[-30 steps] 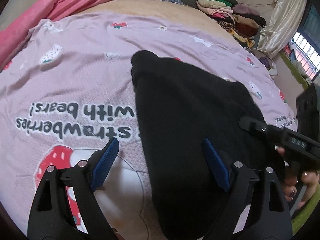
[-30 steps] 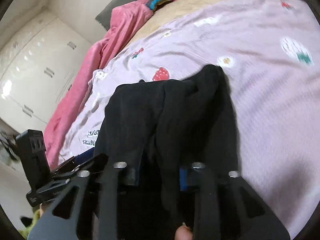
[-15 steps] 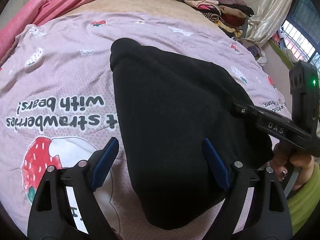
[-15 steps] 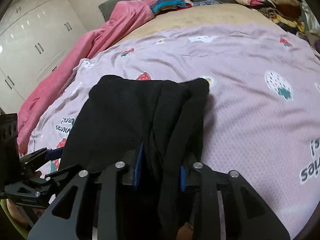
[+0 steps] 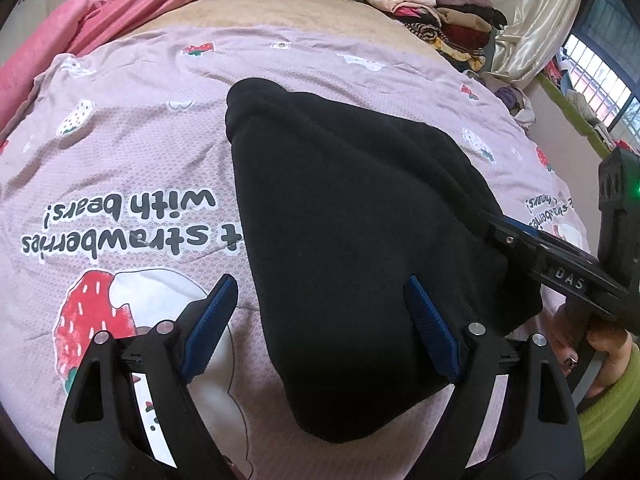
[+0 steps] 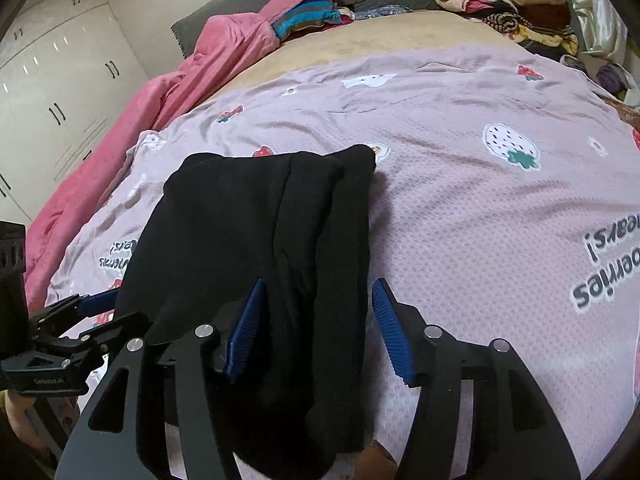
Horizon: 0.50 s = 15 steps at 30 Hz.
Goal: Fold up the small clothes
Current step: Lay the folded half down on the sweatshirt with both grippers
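While the pink blanket (image 5: 100, 32) bunches along the far left edge of the bed, the action sits on the strawberry-print quilt (image 5: 120, 168) in the middle. Left gripper (image 5: 320, 320) first: its jaws stand wide apart, hovering over the near end of the black garment (image 5: 352, 240), one blue pad over the quilt, the other over the cloth, gripping nothing. And the garment itself lies flat on the quilt, already doubled into a long narrow bundle, the layered edges showing in the right wrist view. Over to the right gripper (image 6: 316, 328): its jaws have just been opening, and the folded edge lies between the pads, no longer pinched. So one lengthwise fold looks done and released! What's left, I'd judge, is folding it across to shorten it, then sending it to join the folded stack (image 5: 432, 12) at the far right.
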Motion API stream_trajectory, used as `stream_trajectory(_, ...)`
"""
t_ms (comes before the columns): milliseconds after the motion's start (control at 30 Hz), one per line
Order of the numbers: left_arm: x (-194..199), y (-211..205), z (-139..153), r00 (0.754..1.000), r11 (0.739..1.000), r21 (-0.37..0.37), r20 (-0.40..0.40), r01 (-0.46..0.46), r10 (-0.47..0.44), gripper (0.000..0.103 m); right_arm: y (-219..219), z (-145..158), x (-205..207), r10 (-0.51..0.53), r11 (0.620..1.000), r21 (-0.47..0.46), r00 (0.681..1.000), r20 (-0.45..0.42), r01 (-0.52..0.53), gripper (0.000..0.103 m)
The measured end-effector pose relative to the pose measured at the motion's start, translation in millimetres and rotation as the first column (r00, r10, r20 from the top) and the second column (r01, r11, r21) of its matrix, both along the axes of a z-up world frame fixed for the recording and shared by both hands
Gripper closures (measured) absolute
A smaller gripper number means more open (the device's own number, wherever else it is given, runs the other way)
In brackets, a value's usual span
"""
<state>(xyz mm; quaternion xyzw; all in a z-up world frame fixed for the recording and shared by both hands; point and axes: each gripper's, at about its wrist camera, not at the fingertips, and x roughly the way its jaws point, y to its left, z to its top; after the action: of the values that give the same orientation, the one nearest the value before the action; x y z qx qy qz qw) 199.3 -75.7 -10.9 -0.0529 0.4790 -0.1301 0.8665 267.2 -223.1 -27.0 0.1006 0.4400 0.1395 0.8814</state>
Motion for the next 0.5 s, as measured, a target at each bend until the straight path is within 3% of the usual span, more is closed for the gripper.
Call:
stream_trajectory(333,-9,5,1,1.0,1.0,-0.004,0.003,0.001,-0.001,0.025,-9,7,-22,-0.015,1.0,-0.001,1.0,-0.002,0.015,0.047)
stream_trajectory(367,-10,6,0,1.0,1.0,-0.004,0.0,0.0,0.0,0.025,-9,7,-25,-0.011,1.0,-0.01,1.0,0.0,0.011,0.058)
stream_trajectory(400,-11,7,-1,1.0,1.0,-0.006,-0.002,0.0,0.0,0.025,-8,5,-26,0.0,1.0,-0.015,1.0,-0.007,0.0,0.085)
stream_trajectory(433,-12,8,-3,1.0,1.0,-0.012,-0.007,-0.002,0.002,0.025,-7,3,-26,0.008,1.0,-0.012,1.0,-0.024,-0.008,0.095)
stream_trajectory(500,-14,10,-5,1.0,1.0,-0.018,-0.014,-0.005,0.005,0.025,-11,0,-27,-0.015,1.0,0.001,0.999,-0.044,0.015,0.096)
